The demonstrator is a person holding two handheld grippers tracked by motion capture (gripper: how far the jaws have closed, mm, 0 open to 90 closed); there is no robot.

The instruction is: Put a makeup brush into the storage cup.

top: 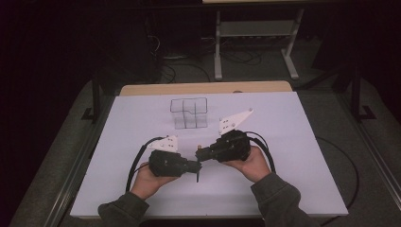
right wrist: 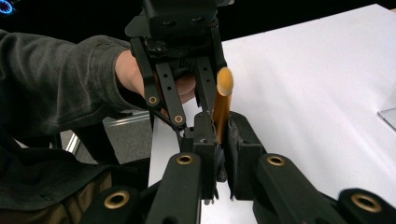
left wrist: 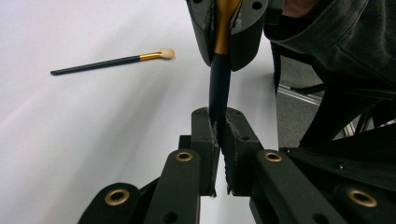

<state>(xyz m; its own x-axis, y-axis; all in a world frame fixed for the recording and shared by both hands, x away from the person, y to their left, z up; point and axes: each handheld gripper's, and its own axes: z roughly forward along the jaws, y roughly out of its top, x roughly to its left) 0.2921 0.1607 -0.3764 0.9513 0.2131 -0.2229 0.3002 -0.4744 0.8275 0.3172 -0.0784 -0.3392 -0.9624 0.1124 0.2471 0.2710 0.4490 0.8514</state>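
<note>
One makeup brush (left wrist: 219, 84) with a black handle and a gold ferrule (right wrist: 222, 107) is held between both grippers. My left gripper (left wrist: 218, 122) is shut on the black handle. Facing it, my right gripper (right wrist: 223, 128) is shut on the gold ferrule. In the high view the two meet tip to tip over the front middle of the white table, left gripper (top: 196, 166) below right gripper (top: 199, 153), and the brush handle (top: 198, 177) sticks out toward the person. A second brush (left wrist: 112, 60) with a pale tip lies flat on the table.
A clear plastic organizer (top: 189, 112) with several compartments stands at the back middle of the white table (top: 293, 165). The person's sleeves come in at the front edge. A dark floor with cables and a desk frame (top: 255, 42) lies beyond the table.
</note>
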